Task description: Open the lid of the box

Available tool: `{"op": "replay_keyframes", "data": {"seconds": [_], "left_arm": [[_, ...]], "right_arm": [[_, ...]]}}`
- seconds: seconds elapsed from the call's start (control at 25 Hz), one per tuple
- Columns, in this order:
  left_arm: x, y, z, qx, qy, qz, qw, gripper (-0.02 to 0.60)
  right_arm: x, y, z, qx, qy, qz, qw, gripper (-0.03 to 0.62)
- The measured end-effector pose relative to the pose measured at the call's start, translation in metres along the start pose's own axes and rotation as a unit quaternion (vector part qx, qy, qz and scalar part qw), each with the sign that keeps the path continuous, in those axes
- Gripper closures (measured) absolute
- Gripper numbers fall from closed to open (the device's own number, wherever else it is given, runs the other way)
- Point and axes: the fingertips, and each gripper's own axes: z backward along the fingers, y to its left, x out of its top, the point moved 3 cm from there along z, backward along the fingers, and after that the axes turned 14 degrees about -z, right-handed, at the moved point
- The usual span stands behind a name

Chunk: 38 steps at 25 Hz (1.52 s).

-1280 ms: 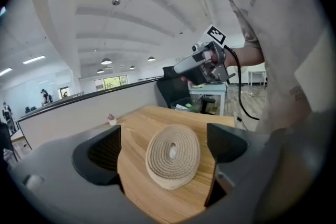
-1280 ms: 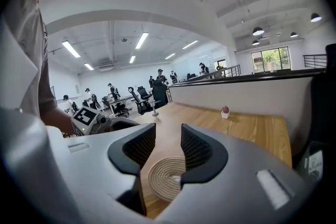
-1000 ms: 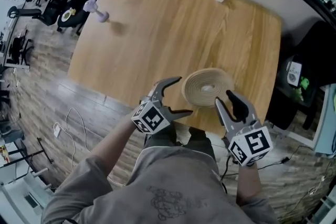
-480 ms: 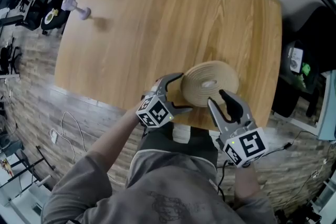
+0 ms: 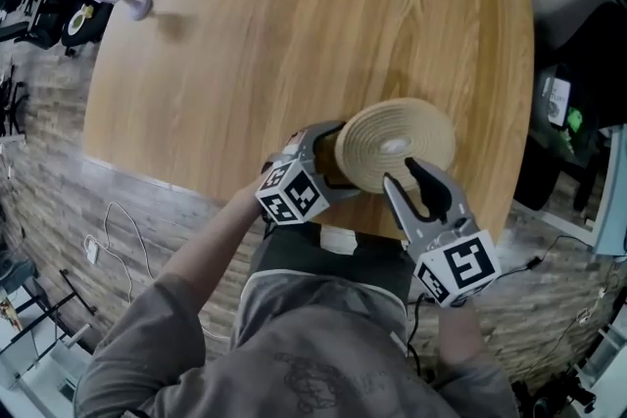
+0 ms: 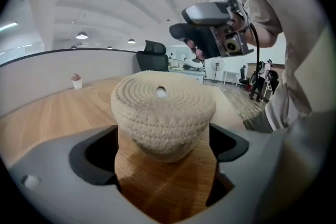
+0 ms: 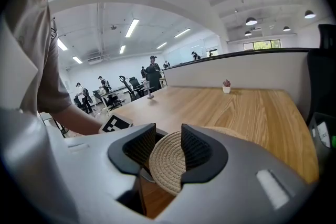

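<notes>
Head view: the round woven box (image 5: 390, 157) is sitting close to the near edge of the wooden tabletop (image 5: 294, 34), its lid (image 5: 402, 137) on. The left claw (image 5: 331, 162) is reaching round its side, seemingly to steady it, and the right claw (image 5: 402, 173) is hovering above. Left gripper view: spread jaws are flanking the coiled-rope body. Right gripper view: jaws are standing apart over the ribbed spiral lid, pinching nothing.
</notes>
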Motion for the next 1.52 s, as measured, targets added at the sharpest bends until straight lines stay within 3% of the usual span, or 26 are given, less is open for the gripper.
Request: {"op": "replay_keyframes", "data": {"seconds": [0.16,0.28,0.56,0.96,1.2,1.52], "left_arm": [[0.004,0.005,-0.007,0.002,-0.003,0.004,1.0000,0.048],[0.004,0.001,-0.011,-0.007,0.006,-0.007,0.9999,0.098],[0.004,0.002,-0.013,-0.018,0.012,-0.009,0.9997,0.146],[0.004,0.003,-0.012,-0.025,0.014,-0.007,0.9996,0.164],[0.004,0.003,-0.013,-0.025,0.013,-0.007,0.9996,0.164],[0.004,0.002,-0.012,-0.027,0.014,-0.006,0.9995,0.163]], "right_arm": [[-0.006,-0.003,-0.005,-0.003,0.001,0.001,1.000,0.459],[-0.010,-0.003,-0.009,-0.003,0.002,-0.001,1.000,0.459],[-0.015,-0.007,-0.014,0.000,0.010,-0.005,1.000,0.459],[-0.021,0.008,-0.041,0.027,0.058,-0.003,0.998,0.459],[-0.049,0.017,-0.076,0.017,0.152,0.056,0.987,0.457],[-0.074,0.020,-0.095,-0.037,0.217,0.160,0.962,0.458]]}}
